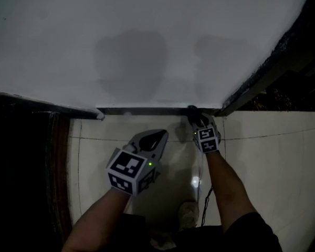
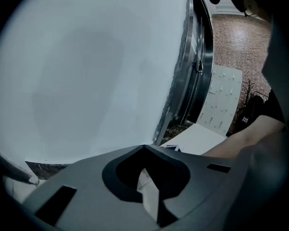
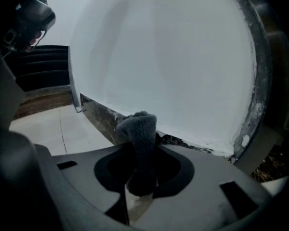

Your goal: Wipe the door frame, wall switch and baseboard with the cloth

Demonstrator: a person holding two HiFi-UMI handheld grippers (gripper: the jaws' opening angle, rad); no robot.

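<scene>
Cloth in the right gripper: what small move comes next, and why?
Probably sweep it left along the baseboard. The right gripper pinches the cloth at the baseboard's right end, beside the door frame, and the rest of the strip runs leftward.

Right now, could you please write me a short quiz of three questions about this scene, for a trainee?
1. True or false: the left gripper holds the cloth.
2. What is the cloth nearest to? A) a wall switch B) the baseboard C) a ceiling lamp
3. Fill in: the fingers of the right gripper are shut on the ____.
Key: 1 false; 2 B; 3 cloth.
</scene>
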